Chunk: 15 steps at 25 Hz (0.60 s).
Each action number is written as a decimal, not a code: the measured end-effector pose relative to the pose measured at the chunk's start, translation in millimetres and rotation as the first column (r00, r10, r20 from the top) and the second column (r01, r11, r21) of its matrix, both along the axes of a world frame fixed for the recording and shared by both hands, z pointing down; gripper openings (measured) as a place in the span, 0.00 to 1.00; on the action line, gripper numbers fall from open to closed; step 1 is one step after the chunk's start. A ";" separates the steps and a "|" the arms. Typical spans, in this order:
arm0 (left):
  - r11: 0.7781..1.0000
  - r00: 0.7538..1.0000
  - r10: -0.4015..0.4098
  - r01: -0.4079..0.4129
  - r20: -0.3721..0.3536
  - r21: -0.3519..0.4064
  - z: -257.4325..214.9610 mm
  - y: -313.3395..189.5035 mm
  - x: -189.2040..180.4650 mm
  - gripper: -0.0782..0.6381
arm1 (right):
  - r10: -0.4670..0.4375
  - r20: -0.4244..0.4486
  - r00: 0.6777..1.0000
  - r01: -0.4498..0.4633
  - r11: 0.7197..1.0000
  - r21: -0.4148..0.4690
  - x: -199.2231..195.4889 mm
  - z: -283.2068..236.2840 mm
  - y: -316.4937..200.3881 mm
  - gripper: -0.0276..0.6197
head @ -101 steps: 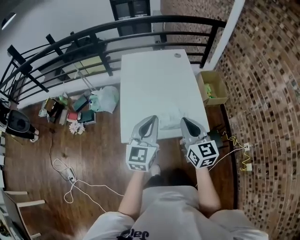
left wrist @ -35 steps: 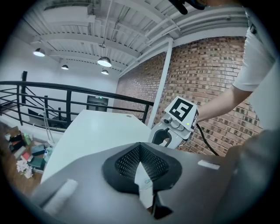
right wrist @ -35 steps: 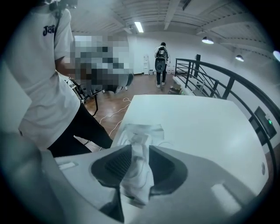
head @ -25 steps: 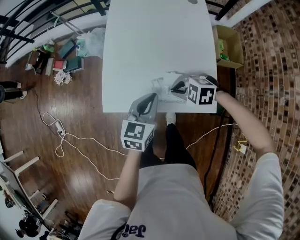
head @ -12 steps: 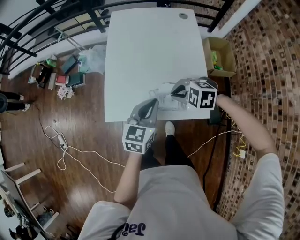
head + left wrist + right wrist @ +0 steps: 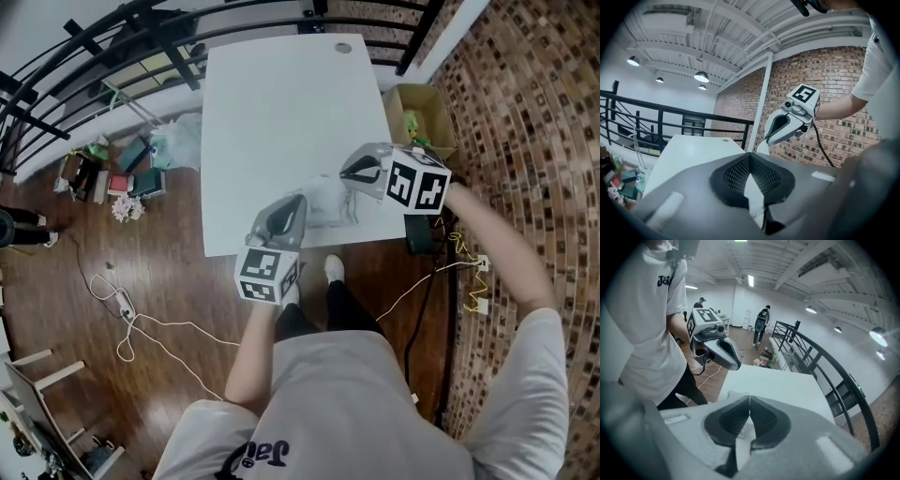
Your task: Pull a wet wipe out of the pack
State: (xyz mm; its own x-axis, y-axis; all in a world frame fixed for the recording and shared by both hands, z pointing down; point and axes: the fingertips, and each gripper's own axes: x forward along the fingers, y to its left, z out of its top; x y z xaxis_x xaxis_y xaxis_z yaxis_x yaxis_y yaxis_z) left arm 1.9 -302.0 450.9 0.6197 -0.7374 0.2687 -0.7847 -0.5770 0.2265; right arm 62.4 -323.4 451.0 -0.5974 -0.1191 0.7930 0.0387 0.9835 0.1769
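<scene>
In the head view, the white table (image 6: 281, 94) fills the upper middle of the frame, and the pack (image 6: 326, 201) lies near its lower edge. My left gripper (image 6: 299, 200) sits at the pack's left side. My right gripper (image 6: 344, 175) is just above the pack's upper right.

In the left gripper view, at centre frame, my 2 jaws are clenched tip to tip. I cannot tell whether they pinch the pack. The right gripper hangs right of centre.

In the right gripper view, the jaws are pressed together on a thin white wet wipe (image 6: 742, 439) that shows below the tips at lower centre. The left gripper is at upper left.
</scene>
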 end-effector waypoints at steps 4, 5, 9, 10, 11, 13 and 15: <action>1.000 0.999 0.030 -0.030 -0.013 0.008 -10.4 -0.1 16.9 0.13 | 0.050 0.039 0.998 -0.051 0.998 0.027 17.4 -23.2 -5.0 0.04; 0.999 0.999 0.039 -0.038 -0.013 0.016 -12.1 -1.1 21.4 0.13 | 0.063 0.044 0.997 -0.065 0.997 0.038 23.0 -28.1 -6.9 0.04; 0.996 0.997 0.081 -0.080 -0.018 0.034 -19.5 -5.5 43.8 0.13 | 0.130 0.084 0.988 -0.134 0.990 0.053 45.4 -47.3 -14.2 0.04; 0.995 0.995 0.093 -0.092 -0.022 0.036 -21.8 -6.1 50.9 0.13 | 0.145 0.094 0.985 -0.151 0.987 0.054 51.5 -51.6 -15.7 0.04; 0.994 0.994 0.104 -0.103 -0.023 0.039 -24.0 -6.7 58.1 0.13 | 0.160 0.102 0.982 -0.166 0.984 0.058 58.1 -55.3 -17.3 0.04; 0.991 0.992 0.128 -0.126 -0.024 0.047 -28.2 -7.7 71.8 0.13 | 0.187 0.110 0.976 -0.196 0.978 0.070 71.2 -60.4 -21.3 0.04; 0.988 0.989 0.148 -0.146 -0.023 0.055 -31.8 -8.6 83.9 0.13 | 0.213 0.114 0.970 -0.223 0.972 0.079 83.5 -62.3 -25.4 0.04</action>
